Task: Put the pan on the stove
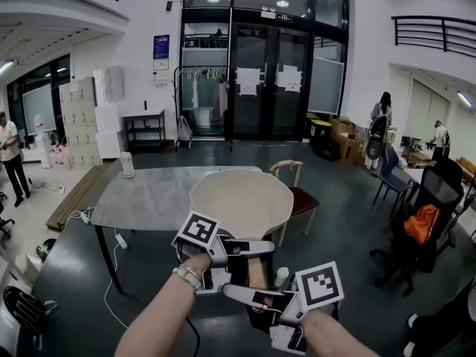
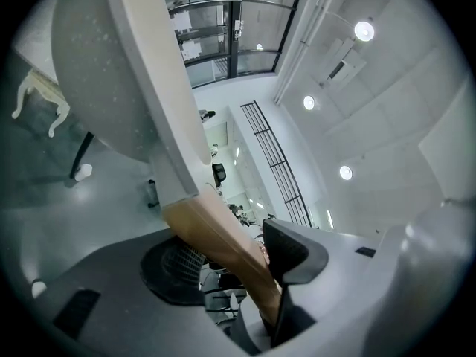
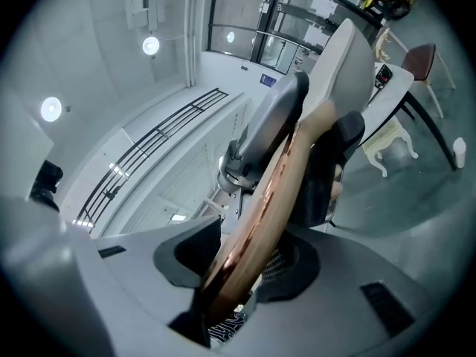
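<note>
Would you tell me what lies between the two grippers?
Head view: the brown wooden handle of the cream pan runs from left gripper to right gripper, both clamped on it.

Head view: illumination is even and moderately bright, supplied by recessed ceiling lamps [image 1: 282, 3] above the glass doors [image 1: 264, 80]. Shadows are soft. Wide-angle distortion bows the balcony railing [image 1: 435, 32] at the frame edge.

Left and right gripper views: each picture is a fisheye circle with black corners. Round lamps [image 2: 364, 30] produce small glare spots. The pan handle [image 3: 260, 214] lies close to the lens, renders soft, and carries a bright specular streak.
</note>
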